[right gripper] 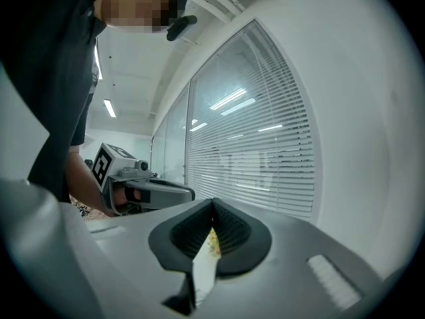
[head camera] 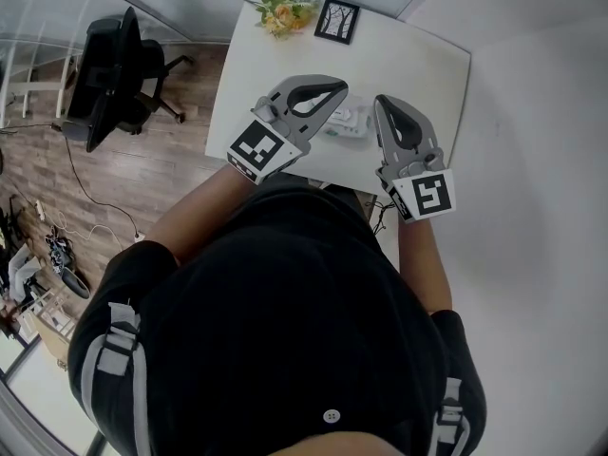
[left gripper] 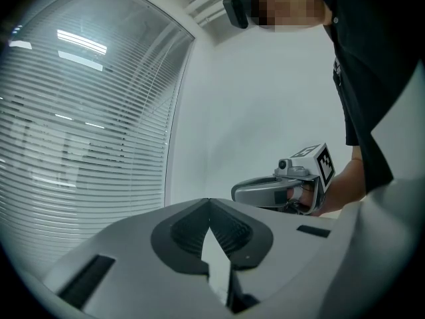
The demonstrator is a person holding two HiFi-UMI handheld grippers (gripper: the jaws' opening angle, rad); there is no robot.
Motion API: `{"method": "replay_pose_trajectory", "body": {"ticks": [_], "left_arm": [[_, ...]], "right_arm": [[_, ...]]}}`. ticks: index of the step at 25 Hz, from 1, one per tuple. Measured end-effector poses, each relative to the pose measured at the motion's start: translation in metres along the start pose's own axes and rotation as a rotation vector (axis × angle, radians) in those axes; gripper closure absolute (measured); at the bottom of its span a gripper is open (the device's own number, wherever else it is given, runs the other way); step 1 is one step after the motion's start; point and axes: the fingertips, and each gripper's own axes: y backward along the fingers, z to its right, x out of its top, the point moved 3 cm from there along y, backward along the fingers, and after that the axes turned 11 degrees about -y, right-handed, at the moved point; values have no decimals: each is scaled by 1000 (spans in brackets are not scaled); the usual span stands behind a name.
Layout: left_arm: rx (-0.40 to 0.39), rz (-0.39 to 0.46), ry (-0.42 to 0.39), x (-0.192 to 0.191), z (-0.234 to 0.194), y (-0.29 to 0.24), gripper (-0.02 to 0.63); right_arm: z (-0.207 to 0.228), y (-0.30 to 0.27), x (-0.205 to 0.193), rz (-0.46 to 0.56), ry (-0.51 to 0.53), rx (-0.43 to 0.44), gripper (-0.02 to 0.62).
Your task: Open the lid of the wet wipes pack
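The wet wipes pack (head camera: 350,122), white with pale print, lies on the white table (head camera: 418,60) near its front edge, partly hidden by the left gripper. My left gripper (head camera: 339,87) hovers over the pack's left end, shut, with nothing between its jaws. My right gripper (head camera: 381,102) hangs just right of the pack, also shut and empty. In the left gripper view the left gripper (left gripper: 210,205) points level at a wall, with the right gripper (left gripper: 238,193) beside it. In the right gripper view the right gripper (right gripper: 212,206) faces window blinds, with the left gripper (right gripper: 191,194) at its left.
A bunch of flowers (head camera: 282,12) and a small framed picture (head camera: 337,20) stand at the table's far edge. A black office chair (head camera: 114,69) is on the wooden floor to the left, with cables (head camera: 90,207) trailing nearby. A white wall lies to the right.
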Motion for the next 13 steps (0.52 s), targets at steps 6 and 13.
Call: {"method": "replay_pose_trajectory", "body": {"ticks": [6,13], "left_arm": [[1,4,-10,5,-1,0,598],[12,4,-4,5,-3,-1,598]], "right_arm": [[-1,1,6,7,12,4,584],[1,0,7,8,12,5,584]]}}
